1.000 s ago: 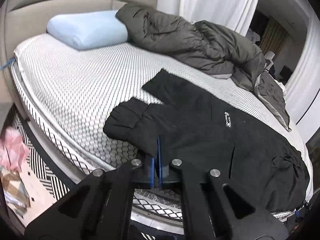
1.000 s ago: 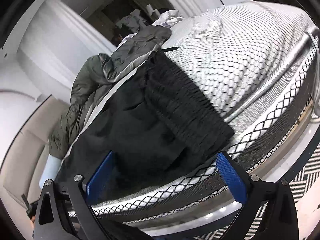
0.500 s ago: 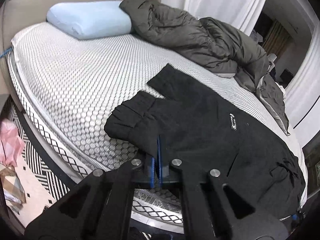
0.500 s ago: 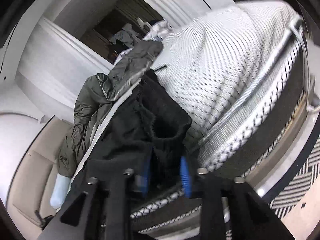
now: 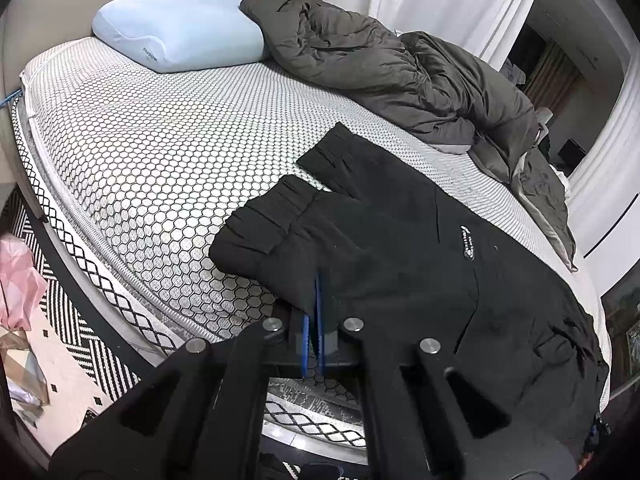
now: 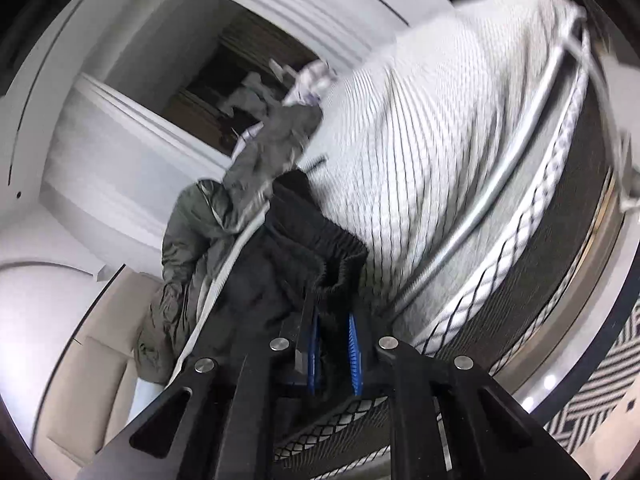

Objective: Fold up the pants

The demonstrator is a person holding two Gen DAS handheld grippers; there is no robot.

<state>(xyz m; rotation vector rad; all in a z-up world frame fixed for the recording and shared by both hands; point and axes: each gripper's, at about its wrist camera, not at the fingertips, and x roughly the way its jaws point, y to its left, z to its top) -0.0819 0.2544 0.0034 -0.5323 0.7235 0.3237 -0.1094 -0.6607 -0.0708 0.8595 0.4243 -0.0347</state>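
Note:
Black pants (image 5: pixel 420 256) lie across the near edge of the bed (image 5: pixel 160 152), leg cuffs to the left, waist to the right. My left gripper (image 5: pixel 314 312) is shut on the near edge of a pant leg, close to the cuffs. In the right wrist view my right gripper (image 6: pixel 334 340) is shut on the bunched elastic waistband of the pants (image 6: pixel 320 256), lifted off the mattress (image 6: pixel 440 160). That view is motion-blurred.
A grey duvet (image 5: pixel 392 68) is heaped at the back of the bed beside a light blue pillow (image 5: pixel 180 40). A black-and-white patterned floor (image 5: pixel 68 320) and a pink bag (image 5: pixel 16 280) lie below the bed's left edge. White curtains hang behind.
My right gripper went from wide open to shut on the waistband and has raised it. My left gripper stayed shut on the leg and lifted slightly, shifting the view.

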